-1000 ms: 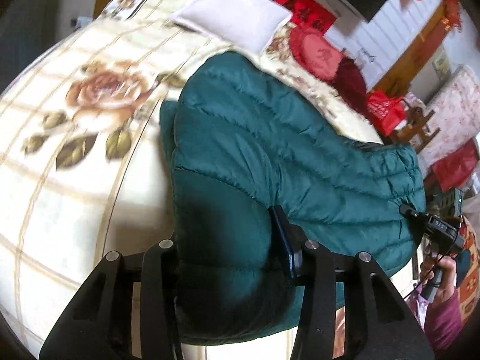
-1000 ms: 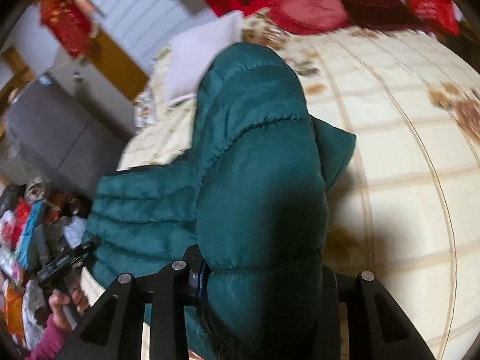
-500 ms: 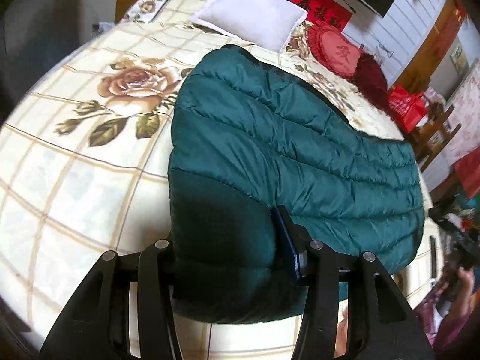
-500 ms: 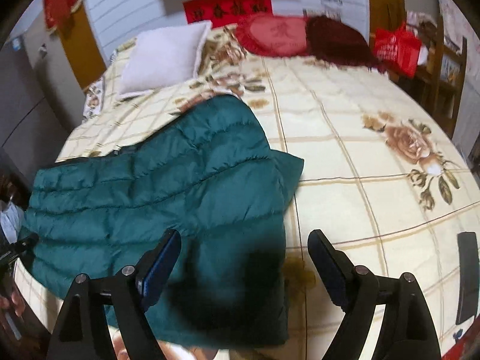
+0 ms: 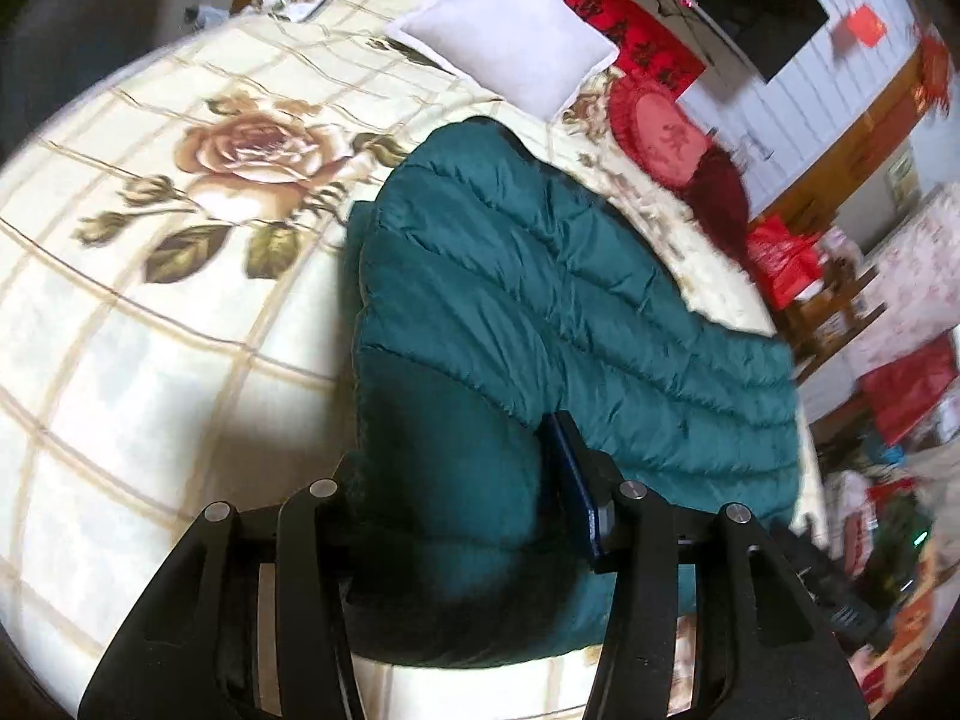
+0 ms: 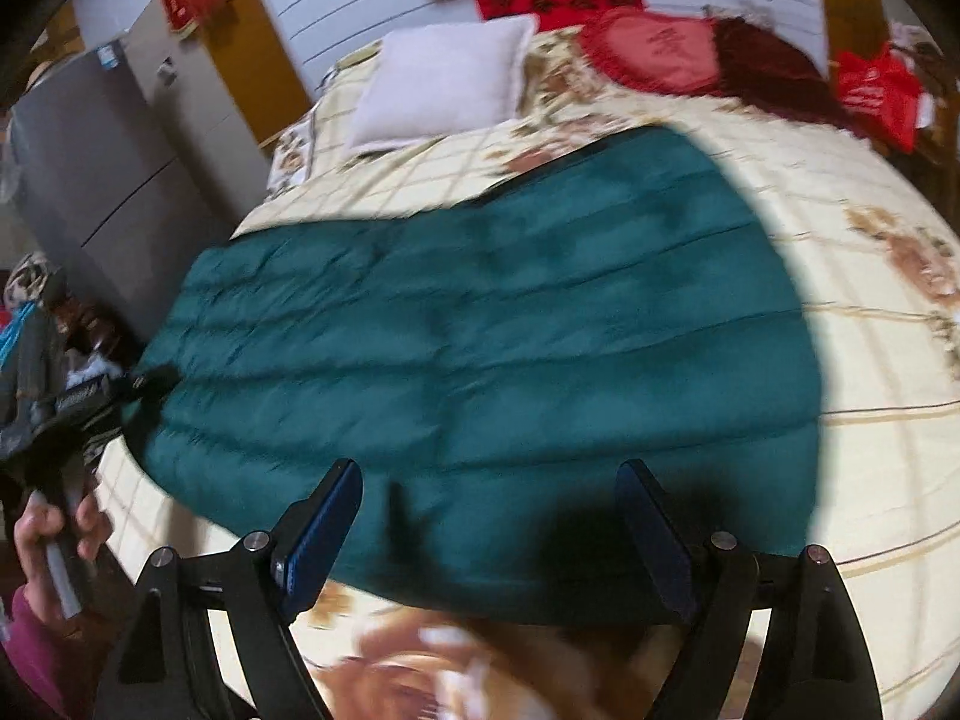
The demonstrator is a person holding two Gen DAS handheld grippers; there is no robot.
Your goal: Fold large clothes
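Note:
A dark green quilted down jacket (image 5: 540,312) lies folded on the bed. My left gripper (image 5: 456,480) is shut on the jacket's near edge, with padded fabric bulging between the fingers (image 5: 576,480). In the right wrist view the jacket (image 6: 492,324) lies flat across the bed. My right gripper (image 6: 486,516) is open and empty, just above the jacket's near edge. The person's left hand holding the other gripper (image 6: 78,414) shows at the left edge.
The bed has a cream checked sheet with rose prints (image 5: 252,144). A white pillow (image 5: 510,48) and red cushions (image 5: 666,138) lie at the head. A grey cabinet (image 6: 90,168) stands left of the bed. Red bags and clutter (image 5: 900,384) stand on the right.
My right gripper has let go of the jacket, opened and drawn back. The jacket part it held now lies flat. My left gripper stays shut on the jacket.

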